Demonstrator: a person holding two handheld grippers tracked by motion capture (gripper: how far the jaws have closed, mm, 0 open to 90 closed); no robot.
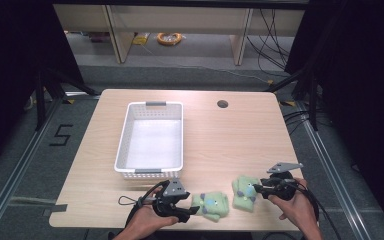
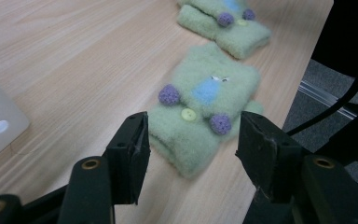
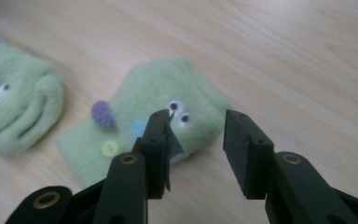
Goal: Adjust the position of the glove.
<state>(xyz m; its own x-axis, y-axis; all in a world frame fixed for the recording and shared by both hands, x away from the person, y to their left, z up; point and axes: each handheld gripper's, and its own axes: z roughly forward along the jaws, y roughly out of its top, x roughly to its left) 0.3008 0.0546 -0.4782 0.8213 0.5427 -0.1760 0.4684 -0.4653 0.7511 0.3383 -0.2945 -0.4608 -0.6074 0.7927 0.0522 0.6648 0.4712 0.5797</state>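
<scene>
Both of my claws hang spread and empty over the tabletop: left claw before one green mitten, right claw at the other mitten, near the white basket.

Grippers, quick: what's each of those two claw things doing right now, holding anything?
Left gripper: open, holding nothing, jaws either side of a green mitten.
Right gripper: open, holding nothing, above the other green mitten.
</scene>
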